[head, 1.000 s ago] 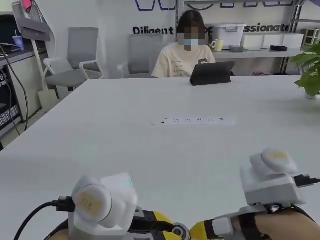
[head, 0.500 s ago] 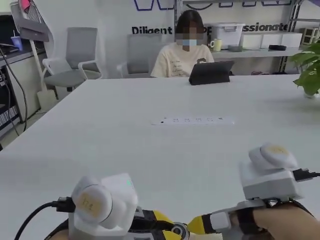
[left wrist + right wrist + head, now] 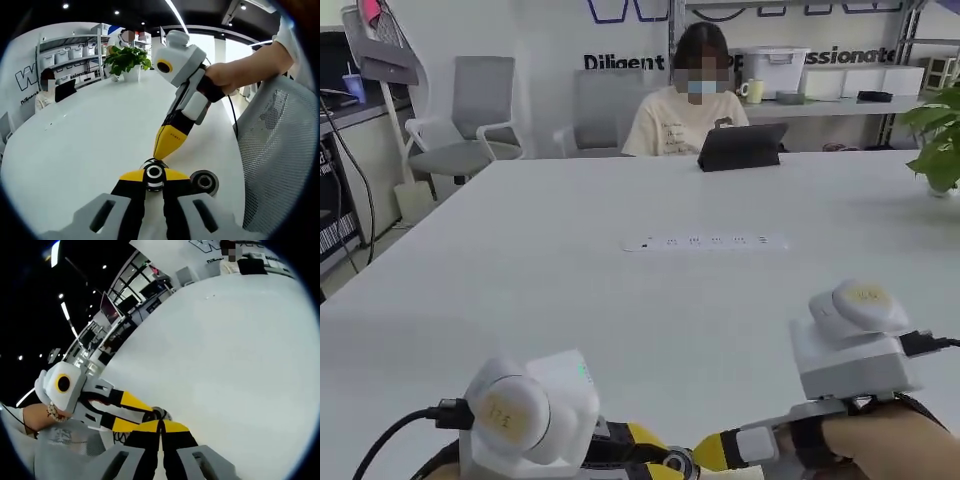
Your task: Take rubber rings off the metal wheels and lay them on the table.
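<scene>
A small metal wheel with a dark rubber ring sits between the yellow tips of my left gripper, which is shut on it just above the white table. My right gripper comes in from the upper right, jaws together, its tips pinching the ring at the wheel's top rim. The right gripper view shows its own tips meeting the wheel. A second wheel with a black ring lies on the table just right of the first. In the head view the held wheel is at the bottom edge.
A white power strip lies mid-table. A person sits behind a dark laptop at the far side. A potted plant stands far right, grey chairs far left. A mesh chair back is close on the near side.
The right gripper has shifted slightly left and away from me, still at the wheel. The left gripper has dipped slightly and keeps hold of the wheel.
</scene>
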`<state>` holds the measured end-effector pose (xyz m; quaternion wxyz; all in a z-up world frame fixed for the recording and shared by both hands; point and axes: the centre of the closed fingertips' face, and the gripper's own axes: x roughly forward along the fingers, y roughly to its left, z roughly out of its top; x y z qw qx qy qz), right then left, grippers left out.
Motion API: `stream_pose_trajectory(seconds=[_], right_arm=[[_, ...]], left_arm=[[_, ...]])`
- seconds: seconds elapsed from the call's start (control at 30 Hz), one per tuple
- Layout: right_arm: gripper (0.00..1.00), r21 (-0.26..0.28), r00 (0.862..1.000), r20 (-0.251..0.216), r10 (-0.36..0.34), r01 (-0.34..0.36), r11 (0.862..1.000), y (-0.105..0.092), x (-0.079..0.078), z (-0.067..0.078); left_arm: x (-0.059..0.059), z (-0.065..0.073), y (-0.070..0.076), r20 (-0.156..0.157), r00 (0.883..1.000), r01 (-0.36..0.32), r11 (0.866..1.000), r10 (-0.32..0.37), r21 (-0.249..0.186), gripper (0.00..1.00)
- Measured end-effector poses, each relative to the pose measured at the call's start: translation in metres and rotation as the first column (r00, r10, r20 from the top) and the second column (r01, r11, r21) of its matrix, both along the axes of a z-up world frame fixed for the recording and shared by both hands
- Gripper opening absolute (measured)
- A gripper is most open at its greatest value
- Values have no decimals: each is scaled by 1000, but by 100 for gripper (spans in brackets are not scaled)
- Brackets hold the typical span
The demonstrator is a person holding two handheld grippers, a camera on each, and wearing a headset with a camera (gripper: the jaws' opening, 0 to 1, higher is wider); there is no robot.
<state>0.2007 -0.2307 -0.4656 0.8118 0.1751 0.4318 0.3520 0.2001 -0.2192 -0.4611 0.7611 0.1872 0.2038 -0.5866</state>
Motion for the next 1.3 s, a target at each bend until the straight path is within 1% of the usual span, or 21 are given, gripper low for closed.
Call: stream_pose_trajectory(seconds=[0.3,0.8,1.07,1.23,1.27,1.3], right_arm=[[0,-10,1000,8,13,-13,1000,4,-1,3],[0,-3,999,27,38,-38,999,7,-2,5],[0,18,998,31,46,-47,999,10,-3,8],[0,15,997,53,56,-57,998,13,-1,9],[0,53,995,54,85,-87,995,18,-5,13],[0,76,996,49,77,-80,994,21,-5,16]], left_arm=[[0,0,0,-1,1000,0,1000,0,-3,7],[1,0,0,-2,1000,1,1000,-1,-7,7],[1,0,0,-2,1000,3,1000,-3,-8,7],[0,0,0,-3,1000,2,1000,-2,-11,7],[0,0,0,-2,1000,1,1000,-1,-12,7],[1,0,0,-1,1000,0,1000,0,-13,7]])
